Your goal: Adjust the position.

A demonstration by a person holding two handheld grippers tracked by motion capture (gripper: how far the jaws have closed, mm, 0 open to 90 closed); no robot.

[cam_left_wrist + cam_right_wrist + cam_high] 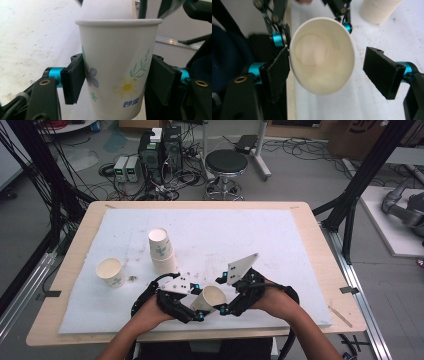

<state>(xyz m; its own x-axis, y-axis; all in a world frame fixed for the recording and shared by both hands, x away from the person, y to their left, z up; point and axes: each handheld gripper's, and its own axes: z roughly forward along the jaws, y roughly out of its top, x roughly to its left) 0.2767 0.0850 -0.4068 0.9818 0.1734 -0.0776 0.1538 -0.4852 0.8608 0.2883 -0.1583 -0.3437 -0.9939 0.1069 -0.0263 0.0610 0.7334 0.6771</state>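
A paper cup (211, 296) with a flower print is held tipped over the front of the table, between my two grippers. My left gripper (198, 301) is shut on it; in the left gripper view both pads press the sides of the cup (117, 50), one at the blue flower and one at the green sprig. My right gripper (221, 295) faces the cup's open mouth (322, 55) and stands open (329, 72). Its left pad (275, 72) is at the rim, and its right pad (384, 71) is well apart from the cup. The cup is empty inside.
A stack of paper cups (161, 251) stands mid-table, also seen as ribbed cups (379, 10). A single cup (111, 272) stands to the left. A white foam sheet (240, 230) covers the wooden table. A stool (226, 162) and electronics sit on the floor beyond.
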